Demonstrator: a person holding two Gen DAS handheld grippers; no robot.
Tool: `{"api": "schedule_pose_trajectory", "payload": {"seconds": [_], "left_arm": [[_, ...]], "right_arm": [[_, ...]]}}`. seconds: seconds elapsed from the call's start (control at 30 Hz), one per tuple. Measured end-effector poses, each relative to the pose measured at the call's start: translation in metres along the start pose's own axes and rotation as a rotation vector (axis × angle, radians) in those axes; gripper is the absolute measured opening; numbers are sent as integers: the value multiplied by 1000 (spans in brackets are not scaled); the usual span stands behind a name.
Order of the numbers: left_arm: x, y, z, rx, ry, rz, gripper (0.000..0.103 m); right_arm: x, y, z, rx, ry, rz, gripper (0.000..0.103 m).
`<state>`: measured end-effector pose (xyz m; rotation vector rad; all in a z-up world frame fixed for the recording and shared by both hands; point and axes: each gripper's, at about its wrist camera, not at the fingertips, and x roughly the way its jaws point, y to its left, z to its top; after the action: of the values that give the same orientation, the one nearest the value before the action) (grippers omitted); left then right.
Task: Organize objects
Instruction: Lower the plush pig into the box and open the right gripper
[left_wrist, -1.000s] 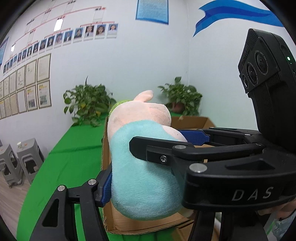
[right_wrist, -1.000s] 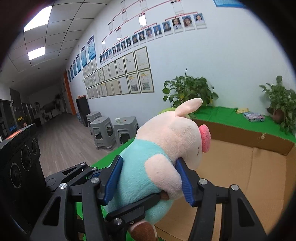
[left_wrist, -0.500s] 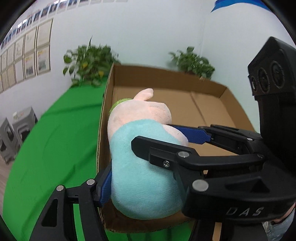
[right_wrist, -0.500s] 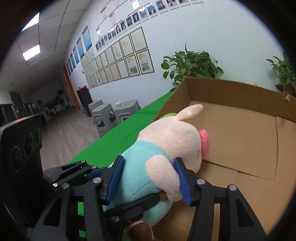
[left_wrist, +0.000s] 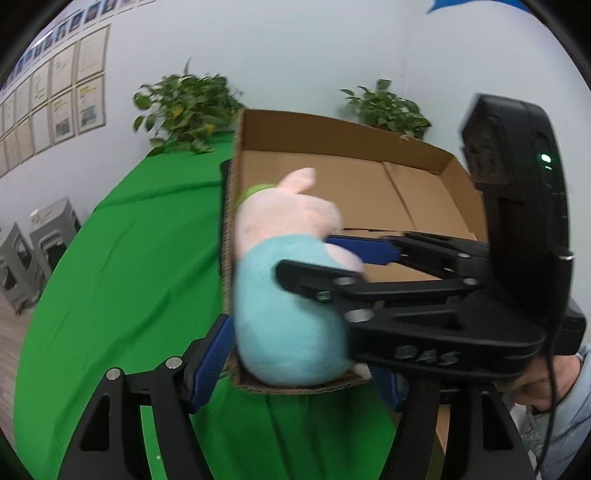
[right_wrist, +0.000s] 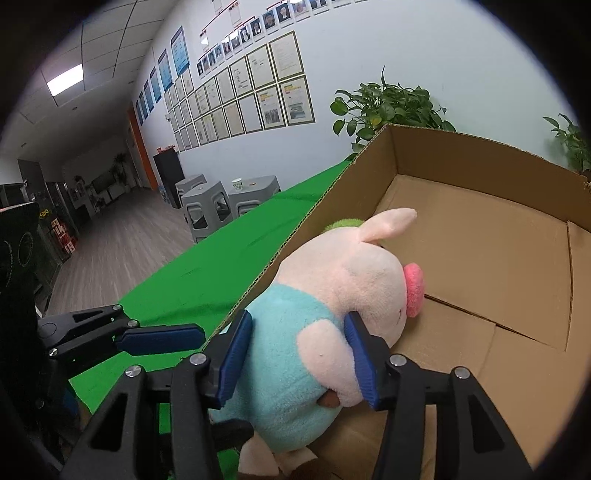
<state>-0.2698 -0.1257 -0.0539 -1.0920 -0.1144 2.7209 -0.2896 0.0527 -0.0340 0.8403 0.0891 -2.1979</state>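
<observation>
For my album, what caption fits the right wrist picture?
Right gripper, opening, lowers plush pig into cardboard box.

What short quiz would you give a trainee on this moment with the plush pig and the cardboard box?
1. True or false: the right gripper pads press on the plush pig.
2. The pig's shirt is: A red, B light blue, C yellow.
3. What covers the table under the cardboard box?

Key: 1 true; 2 B; 3 a green cloth.
</observation>
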Motion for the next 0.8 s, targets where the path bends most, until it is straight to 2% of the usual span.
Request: {"api": "schedule_pose_trajectory", "payload": {"seconds": [0.07,0.13,0.2,0.37,0.43,0.6,0.8], "left_arm": [[-1,13,1,-33,1,-9,66],[-7,15,-8,-46,2,2,66],[-5,21,-12,-51,19,-7,67],[5,38,-13,-83,58,-94,67],[11,41,-13,-96,69,-121,62],[9,48,-16,-104,67,-118,54],[2,41,-18,-82,66,-105,49]], "right_arm": [[-3,-4,0,33,14,13,59],[-2,-9,1,75,41,19,73],[-4,-13,1,131,65,50,78],[-2,-19,-6,232,133,31,79],[-1,-17,-9,224,139,4,78],[0,-9,-8,178,87,-35,64],[7,3,-1,101,61,-65,62]]}}
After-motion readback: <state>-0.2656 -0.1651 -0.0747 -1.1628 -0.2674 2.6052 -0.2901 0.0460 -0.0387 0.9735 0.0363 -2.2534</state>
